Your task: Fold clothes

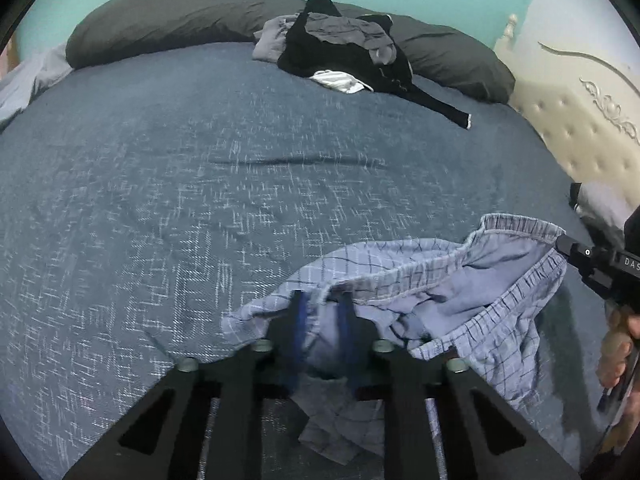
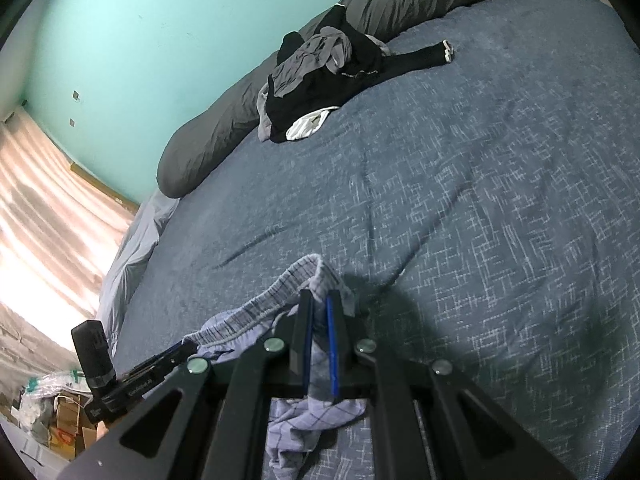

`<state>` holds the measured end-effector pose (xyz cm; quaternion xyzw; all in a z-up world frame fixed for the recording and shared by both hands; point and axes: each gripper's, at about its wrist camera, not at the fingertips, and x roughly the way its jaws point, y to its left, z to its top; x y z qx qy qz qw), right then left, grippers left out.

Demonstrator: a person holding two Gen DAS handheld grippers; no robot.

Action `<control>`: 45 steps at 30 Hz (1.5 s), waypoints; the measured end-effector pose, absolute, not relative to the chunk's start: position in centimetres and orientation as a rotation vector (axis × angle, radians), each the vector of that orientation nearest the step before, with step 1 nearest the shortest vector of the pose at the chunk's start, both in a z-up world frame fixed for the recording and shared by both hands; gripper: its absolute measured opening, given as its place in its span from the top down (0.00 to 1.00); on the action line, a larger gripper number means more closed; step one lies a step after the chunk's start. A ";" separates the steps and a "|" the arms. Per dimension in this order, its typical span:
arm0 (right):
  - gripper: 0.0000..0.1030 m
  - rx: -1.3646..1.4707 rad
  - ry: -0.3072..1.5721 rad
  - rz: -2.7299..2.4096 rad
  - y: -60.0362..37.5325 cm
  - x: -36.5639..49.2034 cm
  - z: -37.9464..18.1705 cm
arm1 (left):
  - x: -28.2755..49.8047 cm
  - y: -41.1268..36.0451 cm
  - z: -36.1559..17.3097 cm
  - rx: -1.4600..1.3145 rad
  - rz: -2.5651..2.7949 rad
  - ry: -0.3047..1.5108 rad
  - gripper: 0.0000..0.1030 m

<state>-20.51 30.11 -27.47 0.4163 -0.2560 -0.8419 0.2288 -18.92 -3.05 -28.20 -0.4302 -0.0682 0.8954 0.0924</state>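
Observation:
Light blue plaid boxer shorts (image 1: 460, 280) hang between my two grippers just above the blue bedspread (image 1: 200, 180). My left gripper (image 1: 322, 300) is shut on one side of their waistband. My right gripper (image 2: 319, 300) is shut on the other end of the waistband (image 2: 280, 292); it also shows at the right edge of the left wrist view (image 1: 560, 242). The shorts' legs droop below both grippers (image 2: 304, 420). The left gripper's body shows at the lower left of the right wrist view (image 2: 120, 376).
A pile of black, grey and white clothes (image 1: 344, 52) lies at the far side of the bed against long dark grey pillows (image 1: 160, 20). A cream tufted headboard (image 1: 580, 120) is at the right. Curtains and floor clutter (image 2: 52, 412) lie beyond the bed's left edge.

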 end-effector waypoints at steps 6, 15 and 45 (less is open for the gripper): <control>0.94 1.145 -0.699 -2.316 29.9 -20.6 -27.5 | -18.4 -4.1 -26.8 -1.204 2.731 -0.253 0.96; 0.94 1.093 -0.678 -2.311 29.2 -20.4 -26.8 | -17.0 -8.1 -24.0 -1.065 2.906 -0.430 0.96; 0.62 1.341 -0.353 -2.290 23.8 -20.7 -28.5 | -18.4 -8.0 -27.9 -1.271 2.790 -0.478 0.96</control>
